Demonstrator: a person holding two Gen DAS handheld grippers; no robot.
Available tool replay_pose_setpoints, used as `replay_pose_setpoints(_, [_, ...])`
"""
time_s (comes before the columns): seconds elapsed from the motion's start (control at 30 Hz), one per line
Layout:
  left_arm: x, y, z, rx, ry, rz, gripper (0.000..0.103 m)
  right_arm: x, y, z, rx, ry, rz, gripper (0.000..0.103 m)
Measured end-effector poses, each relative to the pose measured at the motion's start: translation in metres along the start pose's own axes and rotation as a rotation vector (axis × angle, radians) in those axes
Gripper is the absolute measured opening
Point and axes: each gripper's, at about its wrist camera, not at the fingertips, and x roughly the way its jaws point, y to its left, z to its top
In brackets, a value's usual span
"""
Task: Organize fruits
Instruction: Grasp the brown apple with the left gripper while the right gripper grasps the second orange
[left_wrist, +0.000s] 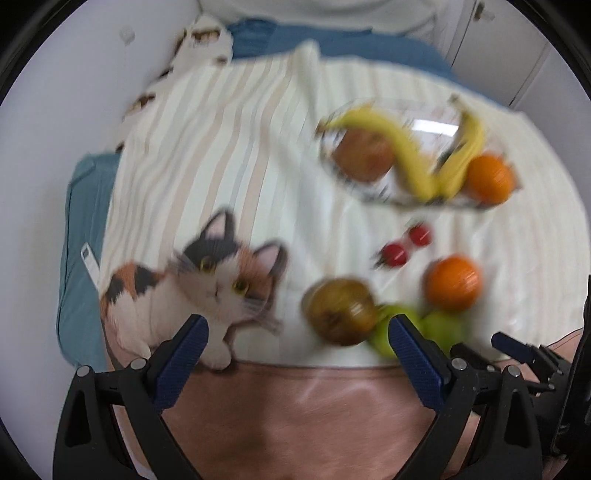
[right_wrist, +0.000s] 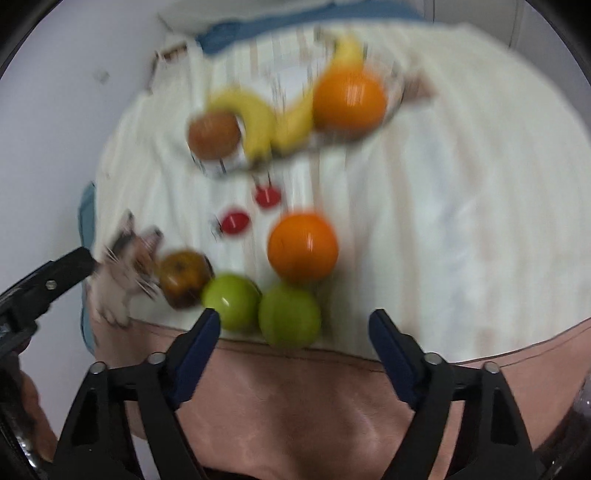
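Note:
A clear glass bowl (left_wrist: 334, 162) (right_wrist: 212, 168) at the back holds two bananas (left_wrist: 399, 147) (right_wrist: 258, 118), a reddish apple (left_wrist: 364, 153) (right_wrist: 214, 134) and an orange (left_wrist: 489, 179) (right_wrist: 349, 98). Loose on the striped cloth lie two small red fruits (left_wrist: 395, 253) (right_wrist: 234, 221), an orange (left_wrist: 452, 282) (right_wrist: 303, 245), a brownish apple (left_wrist: 340, 312) (right_wrist: 183, 277) and two green apples (left_wrist: 439, 326) (right_wrist: 231, 301). My left gripper (left_wrist: 297, 325) is open with nothing between its fingers, above the cloth left of the brownish apple. My right gripper (right_wrist: 295, 321) is open over the nearer green apple (right_wrist: 290, 315), its pads apart from it.
The fruits lie on a cream striped blanket (left_wrist: 221, 155) with a calico cat print (left_wrist: 218, 273) and a pink border (left_wrist: 295, 406). Blue bedding (left_wrist: 79, 236) shows at the left and back. A white wall (left_wrist: 44, 147) runs along the left. The other gripper's fingers (right_wrist: 55, 273) show at the left edge of the right wrist view.

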Motion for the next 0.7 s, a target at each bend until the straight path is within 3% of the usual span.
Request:
replay_pose_setpoints(0.17, [0.035,0.008,-0.008,0.022,0.099,-0.064,0.1,0.041,0.001,-0.01,-0.011,0.068,-0.016,0.077])
replay_pose_setpoints(0.33, [0.062,-0.005,-0.004,0.03,0.179,-0.158,0.1,0.032,-0.007,-0.008,0.037,0.014,0.015,0.077])
replay_pose_setpoints(0.47, [0.083,-0.022,0.004,0.053,0.203,-0.172,0.099,0.025,-0.012,0.002,0.051,-0.014,-0.003,0.077])
replay_pose_setpoints(0.5, [0.085,-0.025,0.005,0.05,0.187,-0.171,0.092,0.025,-0.014,0.005,0.054,-0.016,-0.007,0.077])
replay_pose_setpoints(0.53, [0.085,-0.026,0.007,0.041,0.169,-0.176,0.07,0.025,-0.016,0.008,0.057,-0.019,-0.013,0.077])
replay_pose_setpoints(0.57, [0.086,-0.026,0.009,0.034,0.169,-0.156,0.065,0.024,-0.017,0.01,0.058,-0.022,-0.018,0.077])
replay_pose_setpoints(0.7, [0.084,-0.022,0.013,0.01,0.151,-0.14,0.065,0.023,-0.021,0.016,0.066,-0.031,-0.022,0.077])
